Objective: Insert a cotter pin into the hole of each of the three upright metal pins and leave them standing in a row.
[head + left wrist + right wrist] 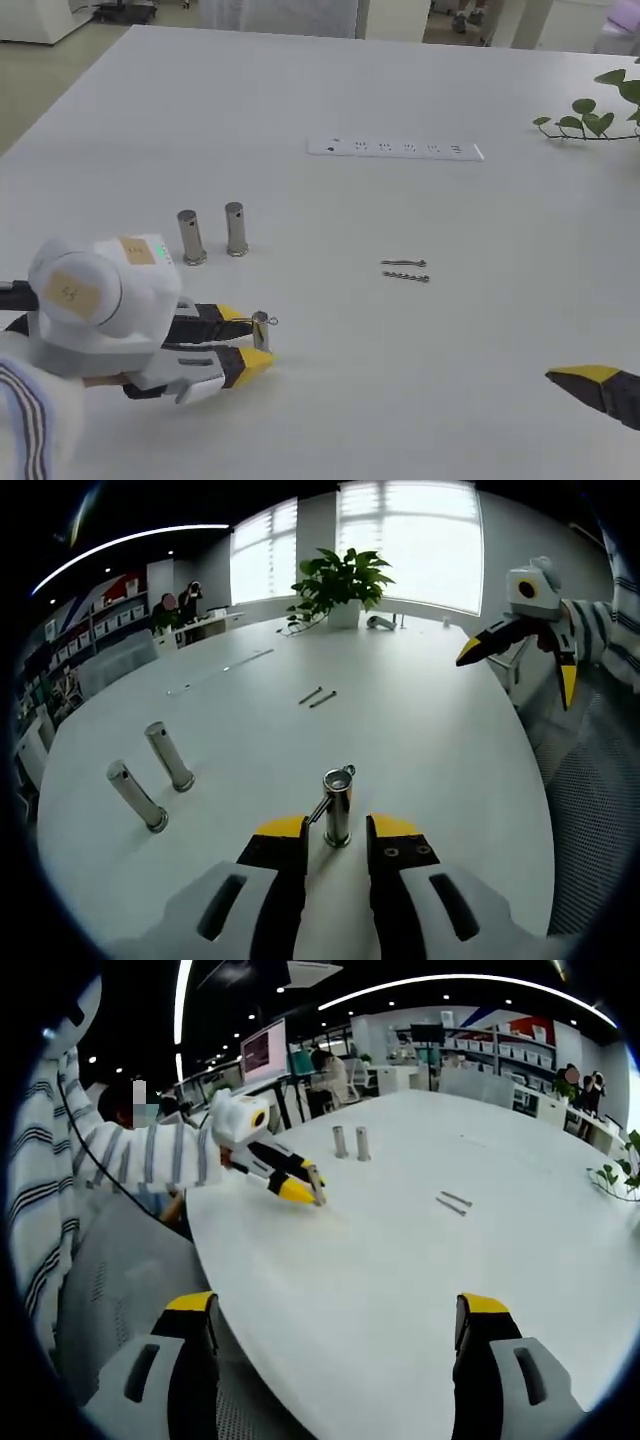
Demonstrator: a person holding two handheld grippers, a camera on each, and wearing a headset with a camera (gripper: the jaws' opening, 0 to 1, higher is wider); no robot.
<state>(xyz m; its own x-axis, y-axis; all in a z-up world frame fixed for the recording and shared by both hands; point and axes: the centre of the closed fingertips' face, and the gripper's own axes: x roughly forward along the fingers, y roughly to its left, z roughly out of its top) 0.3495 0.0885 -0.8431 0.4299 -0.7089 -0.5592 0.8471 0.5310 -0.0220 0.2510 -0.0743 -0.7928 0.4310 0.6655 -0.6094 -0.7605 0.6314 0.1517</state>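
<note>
Presently we count three metal pins: one, cotter pin fitted, between the left gripper's released jaws, two beyond-left. Two loose cotter pins lie beyond the right gripper's released jaws. Label writing: probably illegible.

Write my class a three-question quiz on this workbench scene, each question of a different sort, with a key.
1. True or false: the right gripper is shut.
2. How many loose cotter pins lie on the table? A one, B two, C four.
3. Fill in: the fitted metal pin stands between the jaws of the ___ gripper.
Key: 1 false; 2 B; 3 left, the left gripper.
</note>
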